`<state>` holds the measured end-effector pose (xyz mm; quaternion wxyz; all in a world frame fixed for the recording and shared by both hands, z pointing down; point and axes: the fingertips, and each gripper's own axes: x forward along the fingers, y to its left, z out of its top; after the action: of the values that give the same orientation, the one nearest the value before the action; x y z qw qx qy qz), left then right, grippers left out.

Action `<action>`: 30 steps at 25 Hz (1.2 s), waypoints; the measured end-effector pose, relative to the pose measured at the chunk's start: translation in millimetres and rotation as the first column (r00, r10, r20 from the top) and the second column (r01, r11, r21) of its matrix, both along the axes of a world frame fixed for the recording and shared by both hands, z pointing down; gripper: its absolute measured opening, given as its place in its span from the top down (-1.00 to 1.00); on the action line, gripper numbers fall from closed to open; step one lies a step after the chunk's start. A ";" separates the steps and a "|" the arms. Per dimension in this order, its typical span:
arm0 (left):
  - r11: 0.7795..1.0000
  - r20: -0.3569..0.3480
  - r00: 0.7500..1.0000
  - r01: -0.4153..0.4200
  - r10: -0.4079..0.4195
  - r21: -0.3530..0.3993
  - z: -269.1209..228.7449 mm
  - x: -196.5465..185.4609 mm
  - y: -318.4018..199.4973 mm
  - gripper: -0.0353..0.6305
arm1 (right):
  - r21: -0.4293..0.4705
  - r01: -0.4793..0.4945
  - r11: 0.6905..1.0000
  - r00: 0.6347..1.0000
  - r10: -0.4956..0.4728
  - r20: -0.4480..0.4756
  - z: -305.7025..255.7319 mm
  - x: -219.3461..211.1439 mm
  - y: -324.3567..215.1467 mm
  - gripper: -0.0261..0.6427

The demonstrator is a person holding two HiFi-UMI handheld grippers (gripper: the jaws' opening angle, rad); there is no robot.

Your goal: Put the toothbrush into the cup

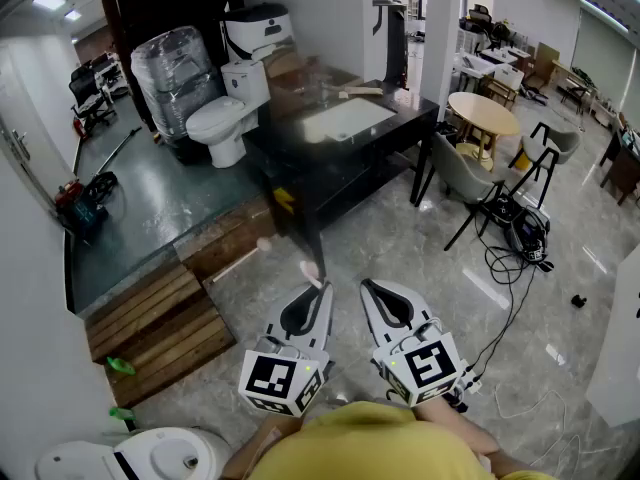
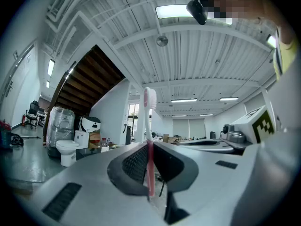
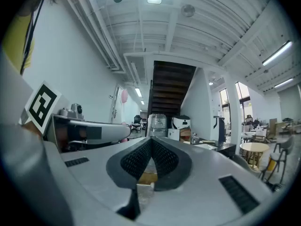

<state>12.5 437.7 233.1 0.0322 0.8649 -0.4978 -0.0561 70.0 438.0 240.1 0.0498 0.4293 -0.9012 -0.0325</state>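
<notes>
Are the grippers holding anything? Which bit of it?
The left gripper pinches the pink toothbrush by its handle, with the brush head sticking out. The right gripper is shut and holds nothing.

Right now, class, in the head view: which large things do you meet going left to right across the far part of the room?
plastic-wrapped bundle → white toilet → black table → round wooden table
</notes>
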 end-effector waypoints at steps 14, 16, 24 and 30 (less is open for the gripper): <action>0.999 0.001 0.999 -0.042 0.042 0.008 5.7 -35.2 12.9 0.77 | 0.020 -0.048 0.999 0.997 0.046 0.064 4.3 -33.4 11.6 0.88; 0.999 -0.003 0.999 -0.043 0.043 0.006 7.5 -36.5 11.1 0.77 | -0.001 -0.055 0.998 0.997 0.055 0.054 9.3 -29.5 12.6 0.88; 1.000 -0.019 0.999 -0.029 0.029 0.003 13.8 -52.2 -7.7 0.77 | -0.005 -0.047 0.999 0.997 0.047 0.065 14.6 -37.8 -7.0 0.88; 1.000 -0.025 0.999 -0.029 0.029 0.003 15.0 -52.8 -44.5 0.77 | -0.003 -0.024 1.000 0.998 0.024 0.059 14.7 -43.9 -40.9 0.88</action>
<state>-40.3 393.2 248.1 0.0381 0.8713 -0.4847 -0.0669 26.1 397.1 254.8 0.0240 0.4407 -0.8972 -0.0180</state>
